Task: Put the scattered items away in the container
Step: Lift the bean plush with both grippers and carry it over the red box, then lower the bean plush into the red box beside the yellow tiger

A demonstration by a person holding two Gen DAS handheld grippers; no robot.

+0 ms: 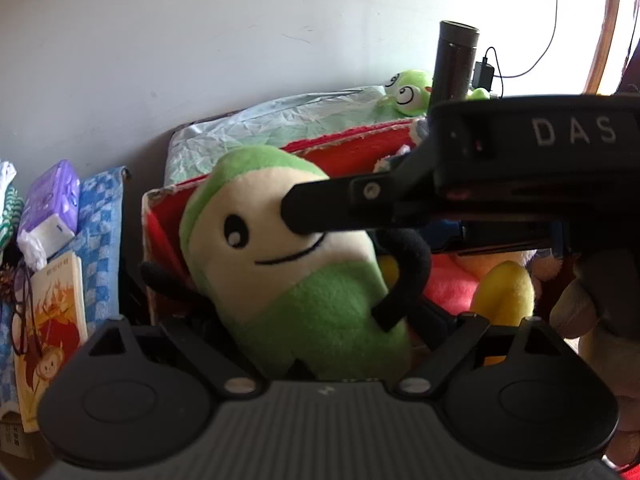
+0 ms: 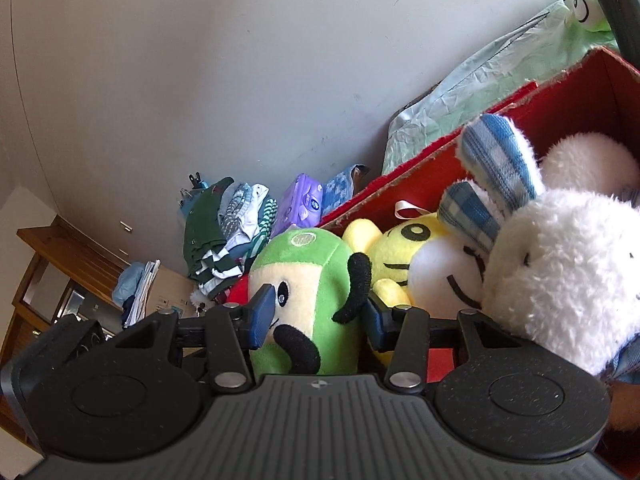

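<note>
Green plush toy (image 1: 280, 264): stands upright at the near left corner of the red box (image 2: 420, 152), head up and long axis close to vertical, leaning a little toward the box's inside. Its face is turned toward me. I cannot tell whether its base is already inside the box wall or hangs above it; the base is hidden behind both tools.

Right gripper (image 2: 318, 316): blue pads sit on either side of the toy at face height, one pressed into the cheek, the other tucked behind its black arm. I read this as a pinch on the toy.

Left gripper (image 1: 324, 320): finger bars stand wide apart with the toy's green body between them. Pads are hidden, so I cannot tell if they touch it.

Inside the box, just beside the green toy toward the box's middle: a yellow toy (image 2: 400, 248), then a white rabbit (image 2: 560, 272).

Judgement: the right hand carries the load. The free room lies at the box's left end, so the toy should go straight down along its own axis, without tipping toward the yellow one.
</note>
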